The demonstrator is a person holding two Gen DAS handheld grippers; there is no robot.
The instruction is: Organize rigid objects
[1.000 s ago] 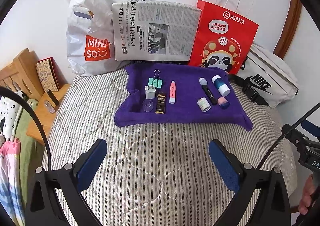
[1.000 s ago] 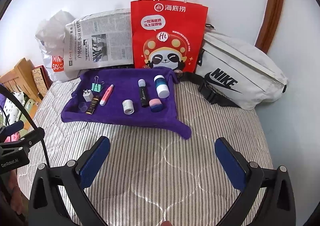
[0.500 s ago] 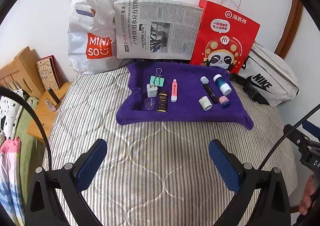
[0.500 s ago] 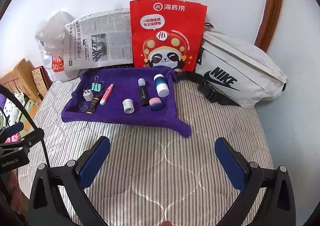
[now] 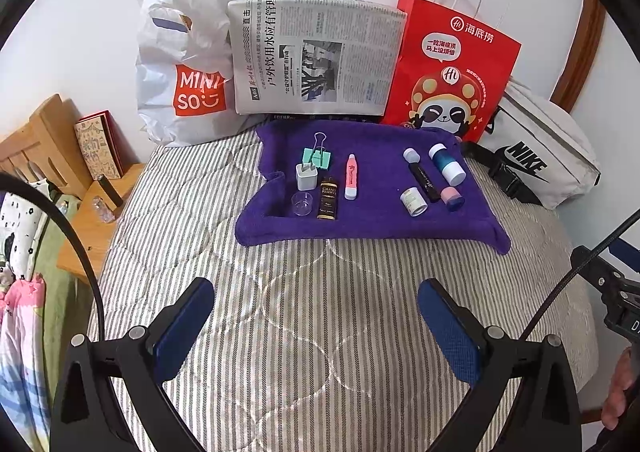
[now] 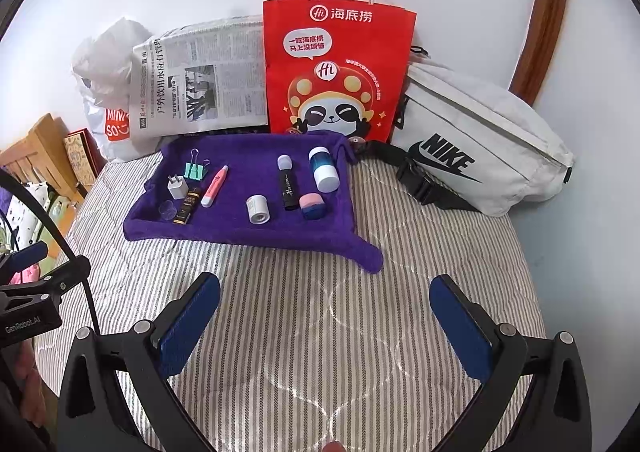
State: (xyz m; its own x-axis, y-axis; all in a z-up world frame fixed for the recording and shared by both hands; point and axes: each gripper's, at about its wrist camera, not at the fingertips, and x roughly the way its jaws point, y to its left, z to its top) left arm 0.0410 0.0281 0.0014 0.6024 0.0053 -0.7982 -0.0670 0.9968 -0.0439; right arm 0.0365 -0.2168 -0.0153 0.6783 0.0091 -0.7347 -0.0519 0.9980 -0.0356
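Bed: striped quilt (image 5: 320,316) runs up to a white wall, and you hold both grippers low over its near part.
Towel: purple towel (image 5: 376,216) lies spread on the quilt's far half, its right front corner trailing toward you.
Towel, left end: mint binder clip (image 5: 317,157) sits nearest the far edge, white plug adapter (image 5: 306,177) just in front of it, clear cup (image 5: 302,204) nearest the front edge.
Towel, left of middle: dark gold-labelled tube (image 5: 328,198) lies beside the cup, pink pen-shaped stick (image 5: 351,176) just right of it, both pointing front to back.
Towel, right end: white roll (image 5: 413,202) toward the front, black tube with a pale cap (image 5: 420,174) behind it, blue bottle with white ends (image 5: 447,164) on its side by the right edge, pink-topped blue jar (image 5: 452,198) in front of that.
Against the wall: white Miniso bag (image 5: 184,64), newspaper (image 5: 316,56), red paper bag (image 6: 338,68), grey Nike pouch (image 6: 480,140), left to right.
Left gripper (image 5: 316,326): your jaws are spread wide with nothing between them, well short of the towel.
Right gripper (image 6: 326,326): jaws likewise spread wide, holding nothing, short of the towel's front edge.
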